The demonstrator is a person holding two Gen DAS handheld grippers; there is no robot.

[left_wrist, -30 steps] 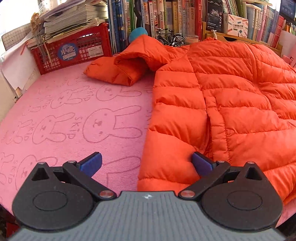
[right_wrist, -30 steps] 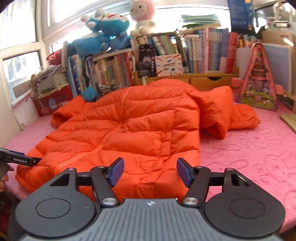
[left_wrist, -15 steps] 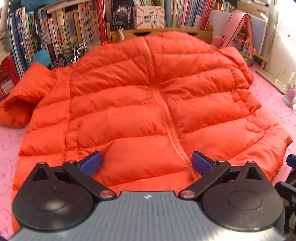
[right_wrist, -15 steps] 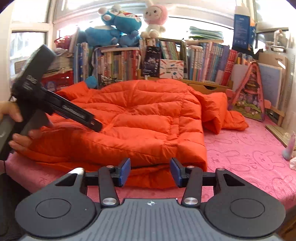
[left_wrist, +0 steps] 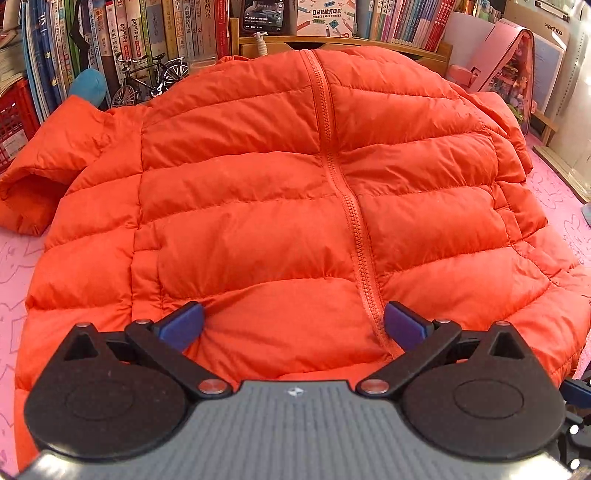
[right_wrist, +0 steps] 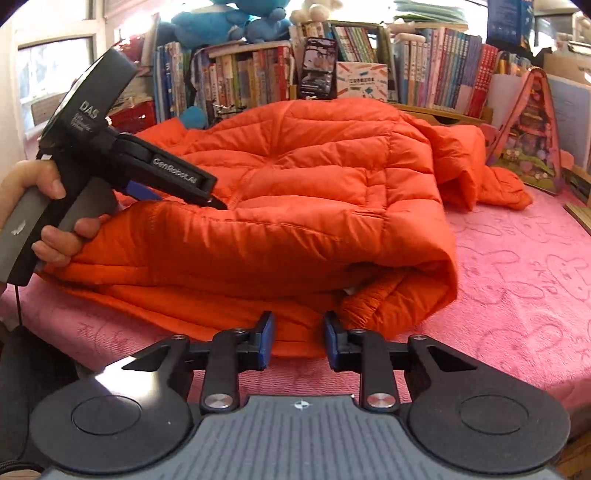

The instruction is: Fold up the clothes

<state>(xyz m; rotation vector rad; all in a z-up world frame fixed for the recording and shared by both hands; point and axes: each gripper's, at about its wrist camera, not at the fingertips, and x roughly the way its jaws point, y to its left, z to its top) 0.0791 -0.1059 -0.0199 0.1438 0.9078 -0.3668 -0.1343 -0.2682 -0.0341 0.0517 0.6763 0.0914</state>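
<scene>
Far left of the right wrist view: a bare hand (right_wrist: 35, 218) wrapped round the grey handle of the black left gripper (right_wrist: 177, 186), tilted down onto the near part of the puffy orange quilted down jacket (right_wrist: 295, 192). Just right of that, a raised ridge of jacket fabric running across the frame, the near hem doubled under itself at lower centre. Bottom centre: right gripper (right_wrist: 298, 341), blue pads partly closed with a narrow gap between them, level with the folded hem and just short of it or touching; cannot tell whether any cloth is pinched. To the right, pink bunny-embossed blanket (right_wrist: 517, 280) bare beyond the jacket's edge, one sleeve bunched at upper right. In the left wrist view, from the left: a sleeve trailing off the left edge, then the left gripper (left_wrist: 293, 326) spread wide, pads resting on the lowest quilted panel without gripping it, the orange zipper (left_wrist: 347, 206) running from top centre down to just inside the right pad. Jacket lying straight ahead of both grippers, zipper axis pointing away toward the bookshelf (left_wrist: 147, 33). Likely next: hem seized at two points and carried along that axis; right gripper lower and nearer the hem's edge, left one above the fabric.
</scene>
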